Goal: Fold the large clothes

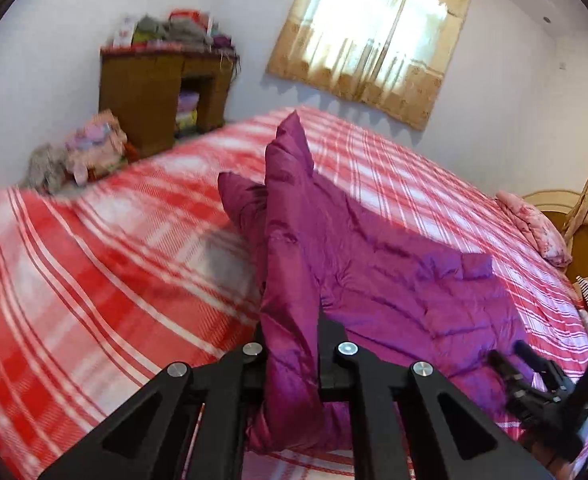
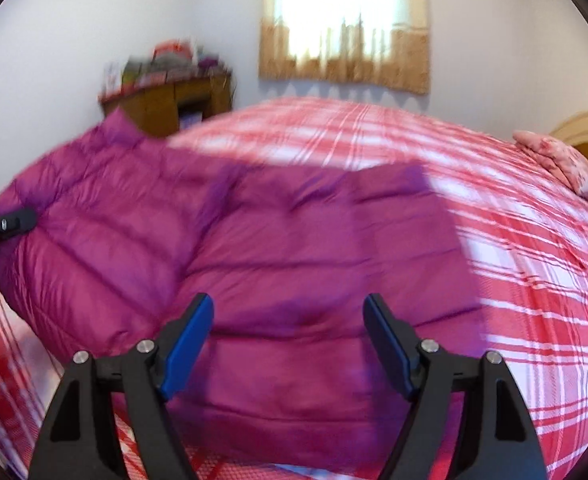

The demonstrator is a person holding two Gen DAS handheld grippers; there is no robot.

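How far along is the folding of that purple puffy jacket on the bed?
Early to midway. The purple jacket lies spread on the plaid bedspread. In hand: the left gripper is clamped on one side, lifting it up. The right gripper is open, holding nothing. Left: laying that side over and finishing the folds.

- The quilted purple jacket [image 2: 294, 240] is showing a smooth, faintly shiny synthetic cloth.
- The bed cover [image 1: 94, 260] is looking like matt woven plaid fabric.
- The cabinet [image 1: 150, 92] is appearing as brown wood.
- The right gripper [image 2: 288, 344] is wearing blue pads [image 2: 186, 352] on matt black plastic.
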